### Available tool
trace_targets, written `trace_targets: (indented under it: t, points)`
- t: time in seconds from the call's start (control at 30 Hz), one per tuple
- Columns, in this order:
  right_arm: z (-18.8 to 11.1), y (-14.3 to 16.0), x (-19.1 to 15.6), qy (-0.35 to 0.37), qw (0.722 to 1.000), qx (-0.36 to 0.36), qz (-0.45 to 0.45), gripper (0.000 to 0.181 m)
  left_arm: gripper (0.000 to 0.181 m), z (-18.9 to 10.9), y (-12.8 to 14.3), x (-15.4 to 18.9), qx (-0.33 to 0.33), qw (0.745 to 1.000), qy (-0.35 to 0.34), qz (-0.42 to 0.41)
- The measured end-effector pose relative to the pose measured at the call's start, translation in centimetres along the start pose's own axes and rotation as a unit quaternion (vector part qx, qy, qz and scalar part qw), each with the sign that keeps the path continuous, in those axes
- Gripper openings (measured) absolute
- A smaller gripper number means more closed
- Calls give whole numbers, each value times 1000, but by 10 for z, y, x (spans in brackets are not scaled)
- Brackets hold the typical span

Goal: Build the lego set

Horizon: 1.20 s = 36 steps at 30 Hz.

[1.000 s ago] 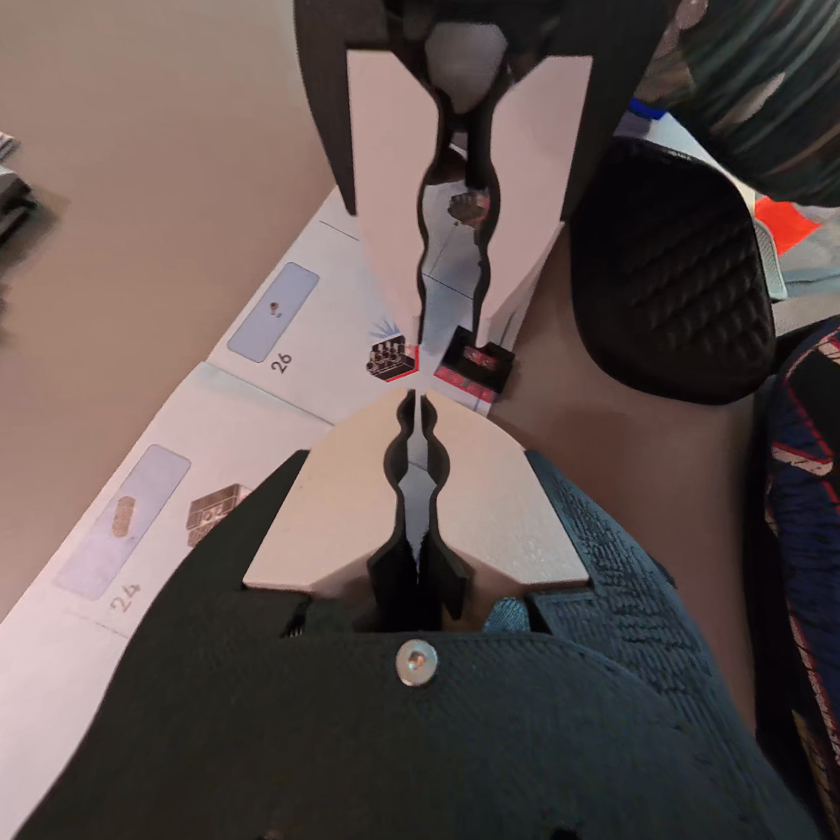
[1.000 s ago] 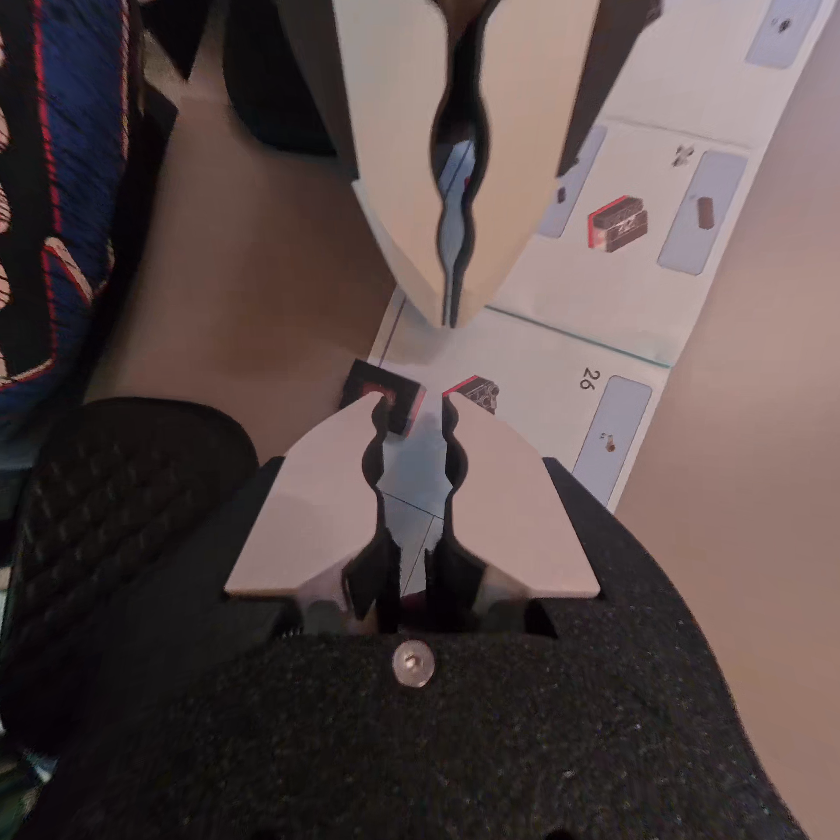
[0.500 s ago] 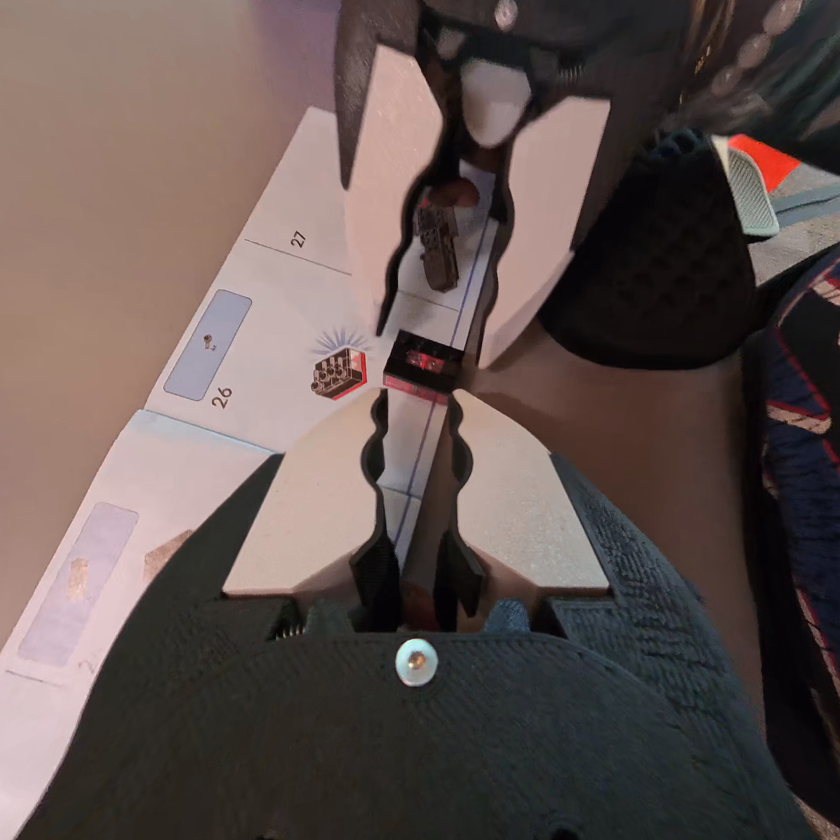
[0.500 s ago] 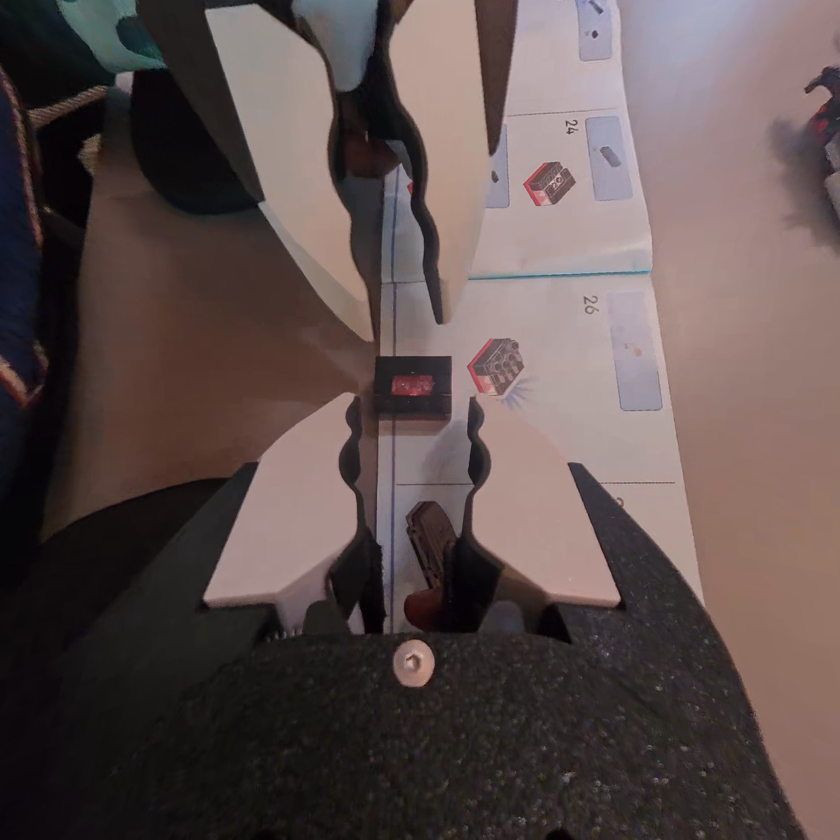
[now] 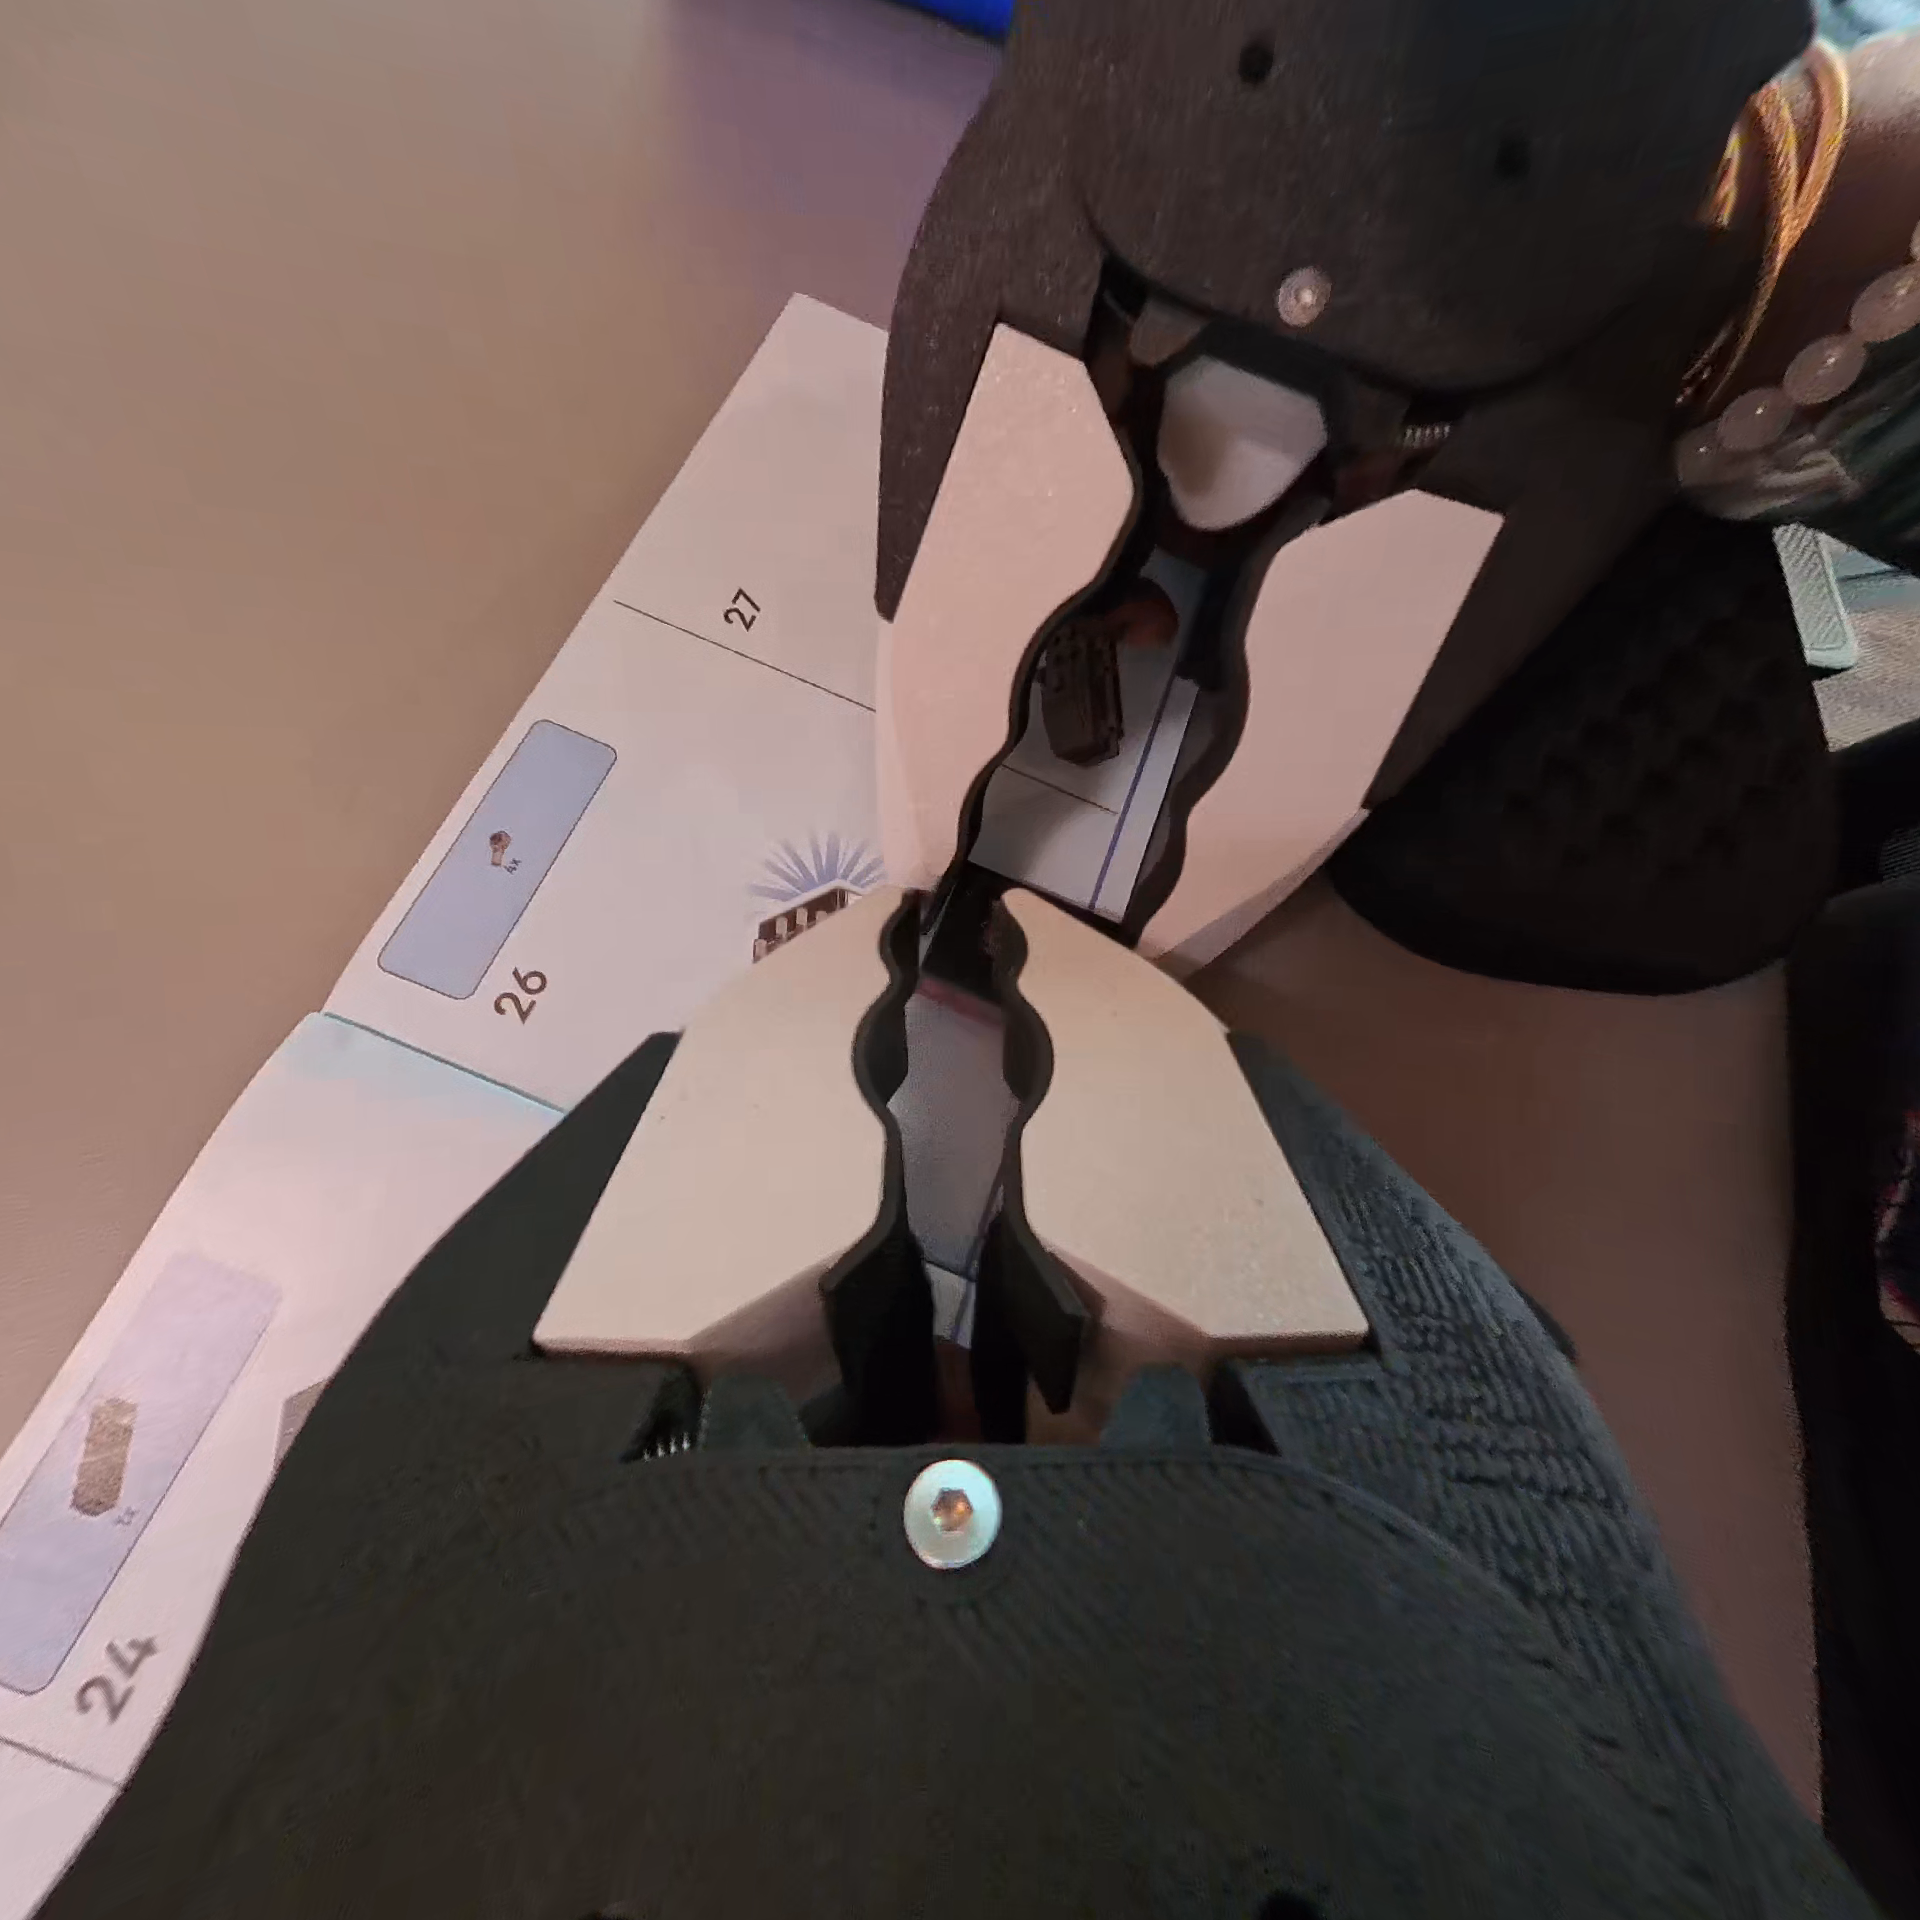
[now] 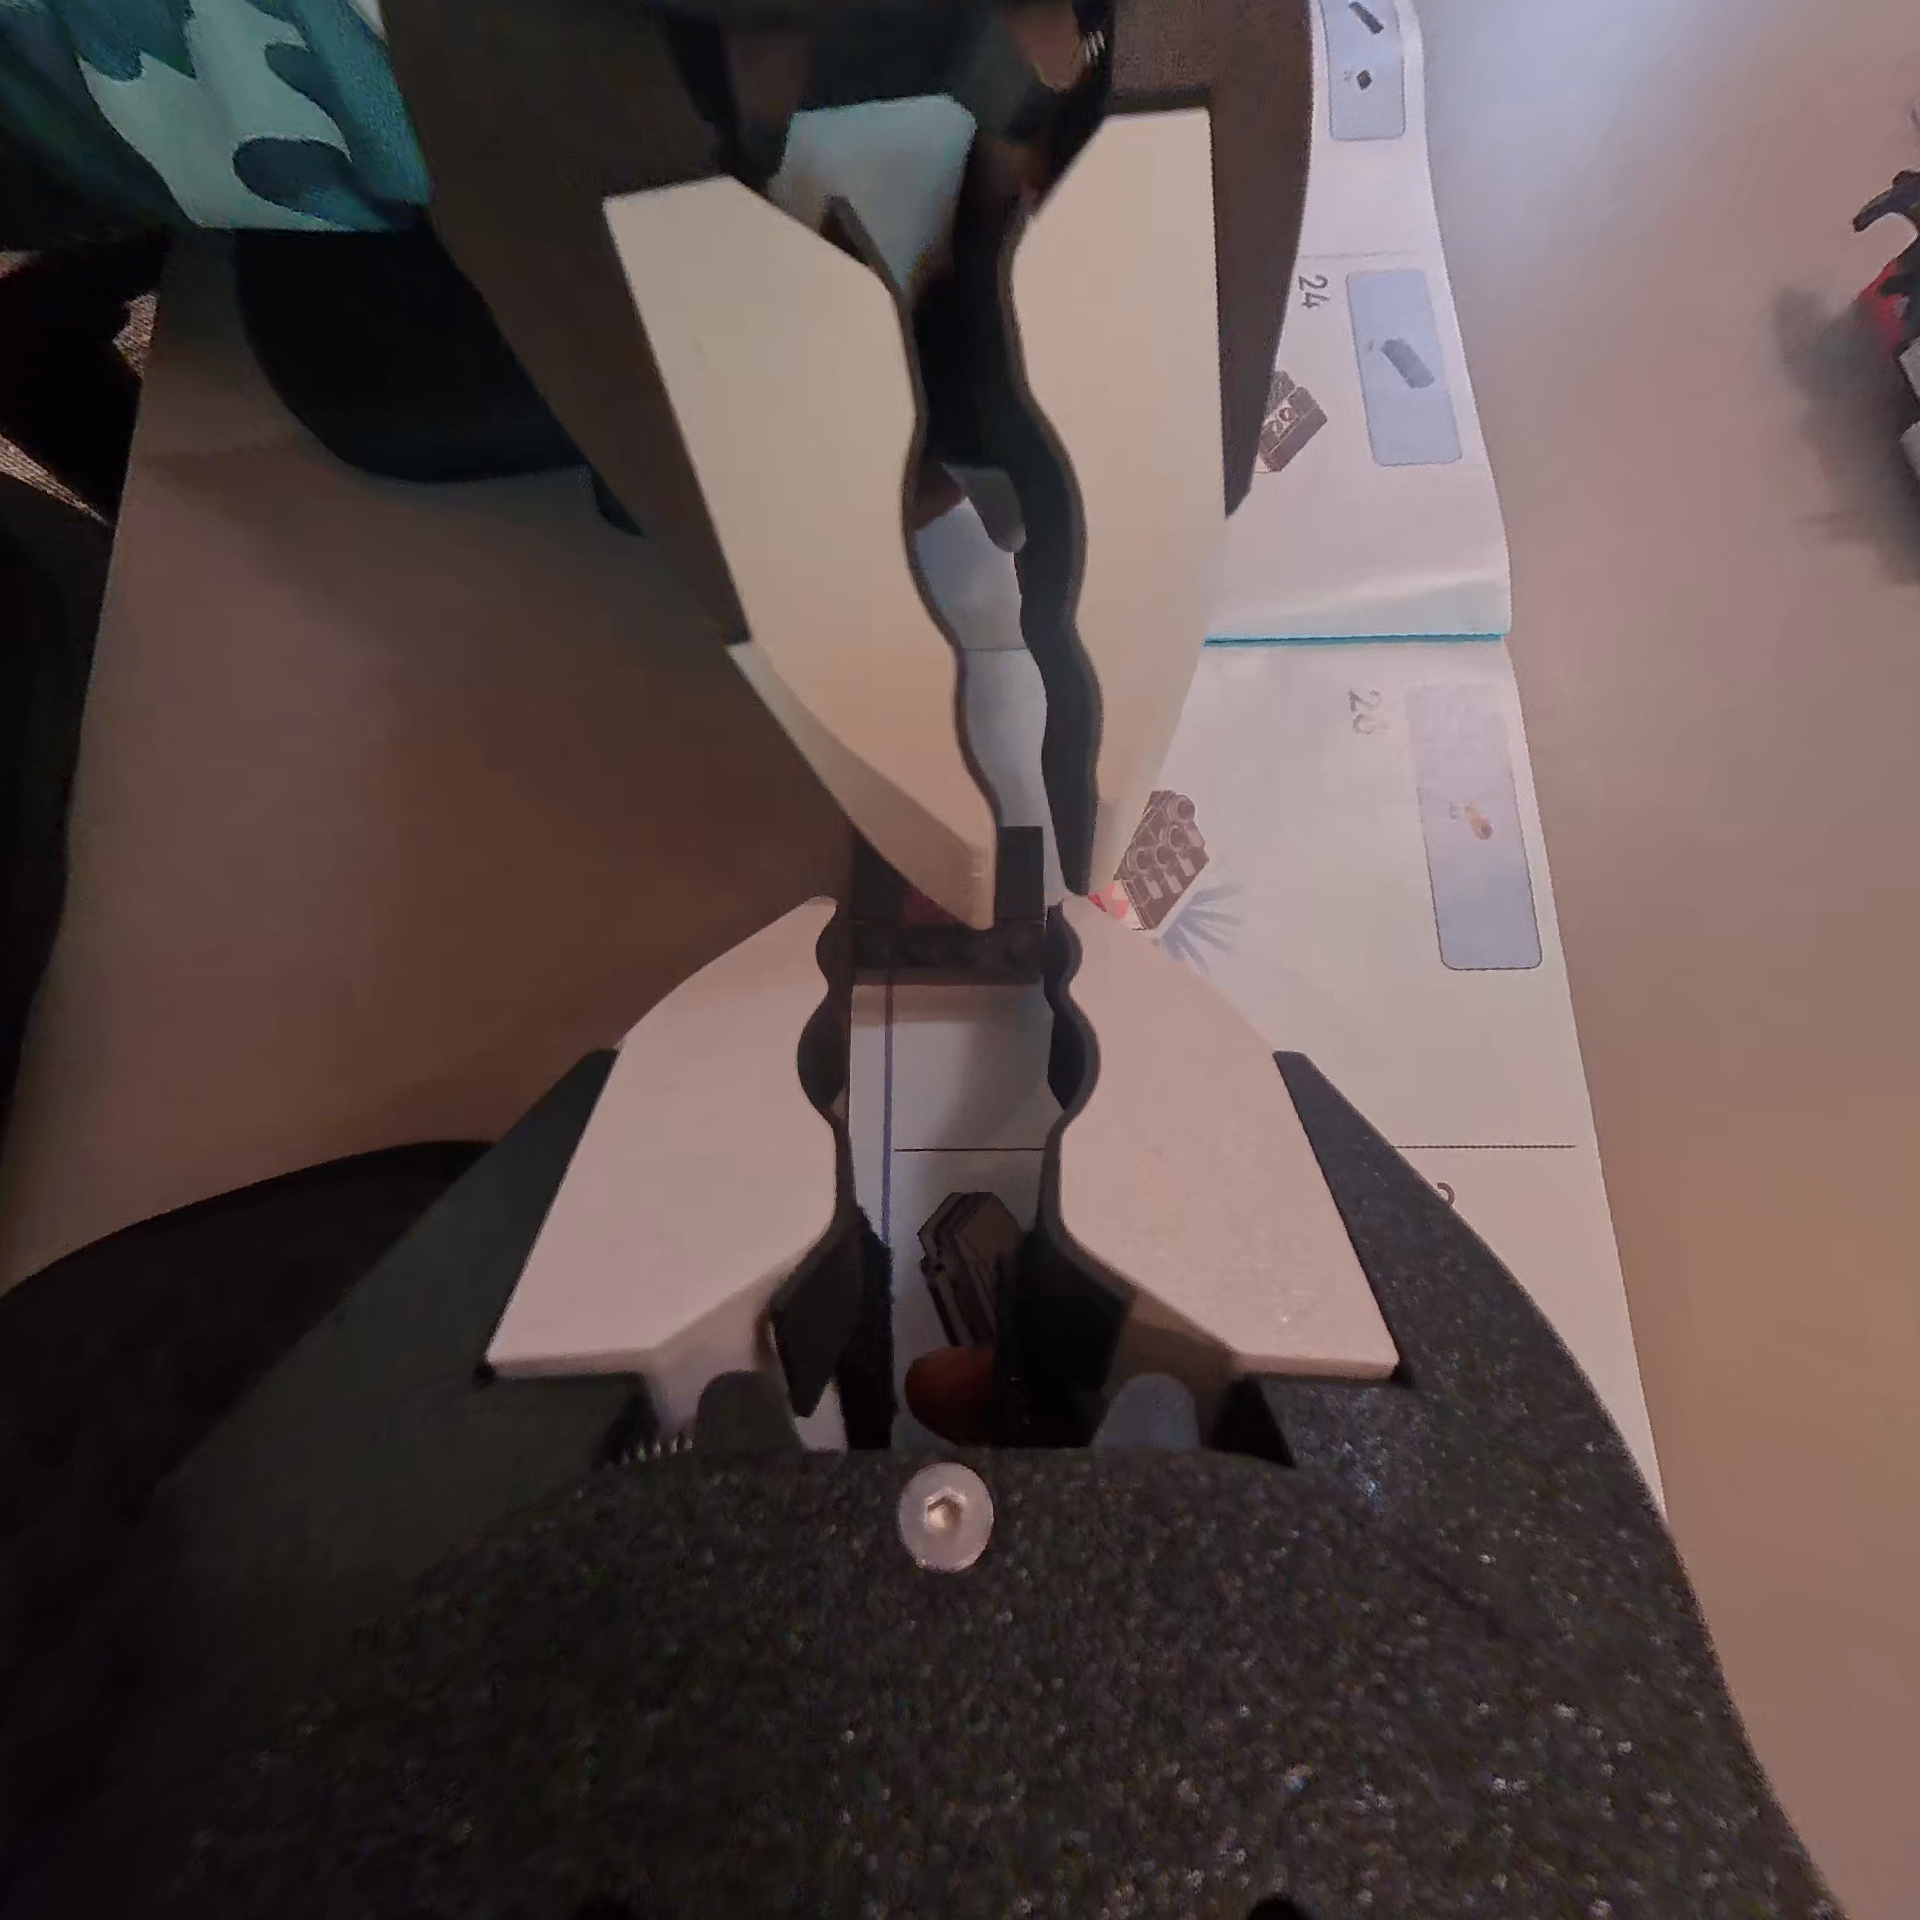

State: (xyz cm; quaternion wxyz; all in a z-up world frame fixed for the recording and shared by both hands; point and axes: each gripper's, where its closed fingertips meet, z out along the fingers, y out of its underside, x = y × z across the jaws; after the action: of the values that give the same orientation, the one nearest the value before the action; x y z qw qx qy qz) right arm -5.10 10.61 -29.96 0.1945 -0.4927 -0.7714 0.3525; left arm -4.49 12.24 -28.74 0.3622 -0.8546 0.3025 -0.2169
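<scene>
Both hand-held grippers meet tip to tip over the instruction booklet (image 6: 1455,582) on the tan tabletop (image 5: 260,416), at the small black-and-red lego assembly (image 6: 940,940) lying on the booklet's edge. The right hand-held gripper (image 6: 948,930) has its jaws apart with the tips flanking the assembly, seemingly touching its sides, though a firm grip is unclear. The left hand-held gripper (image 5: 961,920) stands with jaws narrowly apart, tips on top of the assembly; a loose dark lego piece (image 6: 971,1262) lies on the booklet beneath the right gripper.
</scene>
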Motion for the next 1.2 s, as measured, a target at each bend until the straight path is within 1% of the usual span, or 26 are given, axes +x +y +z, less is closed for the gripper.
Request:
trace_targets:
  t: [0.1, 0.17, 0.27, 0.3, 0.37, 0.4, 0.47, 0.5, 0.57, 0.67, 0.8, 0.97, 1.03, 1.07, 1.13, 1.2]
  points:
    - [0, 0, 3, 10, 1000, 2, -3, 35, 9, 0, 0, -2, -2, 1000, 6, -21]
    - [0, 0, 3, 8, 1000, 2, -3, 35, 5, -3, -3, -3, 9, 1000, 2, -30]
    - [0, -1, 8, 15, 1000, -1, 3, 36, 13, -17, -12, -5, 50, 998, -4, -31]
    - [0, -1, 8, 14, 1000, -1, 6, 41, 14, -20, -12, -6, 50, 998, -7, -33]
    - [-4, -6, 9, 8, 1000, 13, 18, 51, 14, -22, -4, -8, 27, 999, -16, -32]
    - [-8, -10, 8, 2, 999, 27, 22, 48, 14, -21, -1, -9, 14, 999, -23, -30]
    - [-18, -15, 8, -1, 998, 55, 22, 23, 12, -19, 3, -8, 5, 999, -23, -26]
    - [-20, -16, 8, 1, 998, 62, 19, 5, 10, -18, 4, -8, 4, 999, -25, -24]
    - [-20, -11, 9, 13, 998, 55, 9, 1, 7, -18, 3, -7, 7, 1000, -26, -16]
    - [-15, -6, 6, 11, 999, 43, 3, 0, 7, -18, 0, -3, 19, 1000, -18, 1]
    - [-13, -8, 5, 13, 999, 44, 1, 0, 0, -11, 7, 1, -11, 1000, -11, 14]
    - [-13, -8, 5, 18, 998, 54, -4, 0, 0, -10, 6, 2, -8, 1000, -5, 9]
    - [-13, -8, 5, 22, 998, 56, -18, 0, 0, -10, 6, 2, -10, 1000, -5, 11]
    - [-14, -9, 4, 21, 998, 61, -26, 2, 0, -10, 6, 2, -11, 1000, -9, 14]
    - [-17, -17, -3, 7, 995, 92, -25, 16, 6, -13, 4, 1, -4, 1000, -19, 19]
    - [-18, -18, -7, 4, 996, 87, -35, 19, 8, -18, 0, 5, 11, 1000, -16, 22]
